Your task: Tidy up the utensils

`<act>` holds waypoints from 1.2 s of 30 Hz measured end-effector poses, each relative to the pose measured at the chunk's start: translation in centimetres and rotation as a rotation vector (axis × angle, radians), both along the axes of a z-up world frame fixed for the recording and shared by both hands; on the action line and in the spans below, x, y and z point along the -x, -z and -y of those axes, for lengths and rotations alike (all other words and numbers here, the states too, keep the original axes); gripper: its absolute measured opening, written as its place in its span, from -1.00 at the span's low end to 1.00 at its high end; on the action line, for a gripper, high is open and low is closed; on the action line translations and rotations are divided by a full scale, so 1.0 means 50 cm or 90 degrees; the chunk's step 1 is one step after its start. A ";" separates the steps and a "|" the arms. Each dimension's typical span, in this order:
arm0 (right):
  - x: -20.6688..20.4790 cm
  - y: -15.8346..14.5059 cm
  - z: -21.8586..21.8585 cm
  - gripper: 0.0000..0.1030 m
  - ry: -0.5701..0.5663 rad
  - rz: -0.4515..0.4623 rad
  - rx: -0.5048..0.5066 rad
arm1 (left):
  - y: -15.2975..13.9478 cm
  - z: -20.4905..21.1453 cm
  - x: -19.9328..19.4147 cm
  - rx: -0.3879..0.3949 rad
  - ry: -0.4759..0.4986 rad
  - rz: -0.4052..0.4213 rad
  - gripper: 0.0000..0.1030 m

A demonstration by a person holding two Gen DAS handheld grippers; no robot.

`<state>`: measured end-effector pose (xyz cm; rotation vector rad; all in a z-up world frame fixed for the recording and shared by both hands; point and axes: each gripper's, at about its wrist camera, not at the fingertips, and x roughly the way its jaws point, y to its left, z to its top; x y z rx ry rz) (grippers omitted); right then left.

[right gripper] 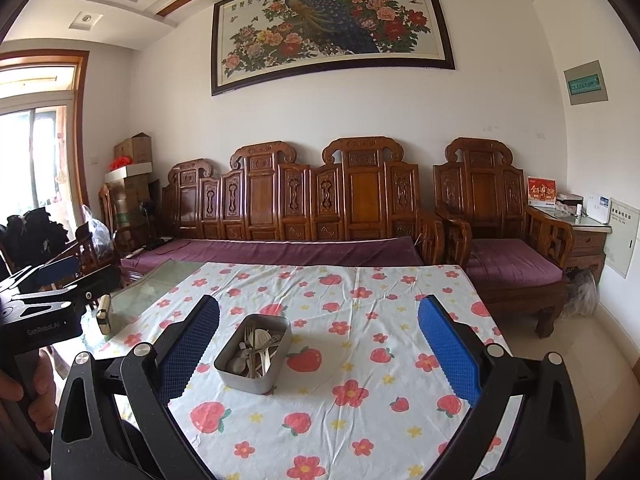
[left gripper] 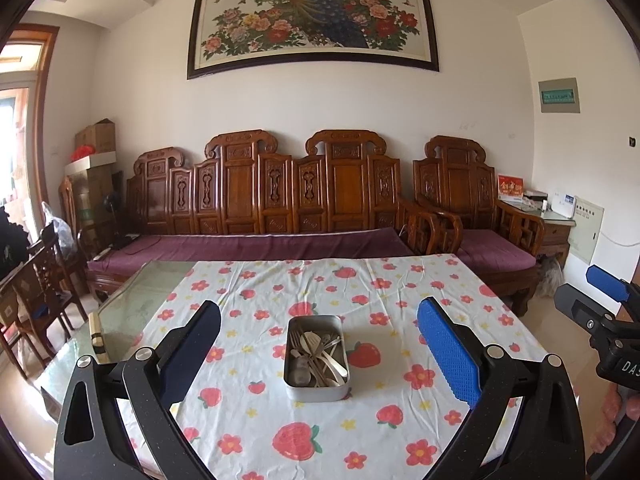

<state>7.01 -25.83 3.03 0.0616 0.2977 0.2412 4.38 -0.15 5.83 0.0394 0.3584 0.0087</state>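
Right now my left gripper (left gripper: 319,354) hovers above the near part of the table with its blue-padded fingers (left gripper: 450,354) spread wide, gripping nothing. My right gripper (right gripper: 319,354) is the same, wide apart and empty, off to the right of the left one. Between the left fingers, farther out on the strawberry-print tablecloth (left gripper: 256,412), sits a grey metal tin (left gripper: 317,389) with pale forks and spoons (left gripper: 320,354) jumbled together inside. From the right wrist view the tin (right gripper: 244,380) lies toward the left finger. At the table's left edge, on bare glass, rests a small cream-coloured object (left gripper: 97,336). Beyond the table stands a carved wooden sofa (left gripper: 256,192).
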 end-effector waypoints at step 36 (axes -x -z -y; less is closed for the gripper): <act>-0.004 0.017 0.000 0.95 0.009 -0.003 0.005 | -0.001 0.012 0.014 0.010 0.000 -0.001 0.85</act>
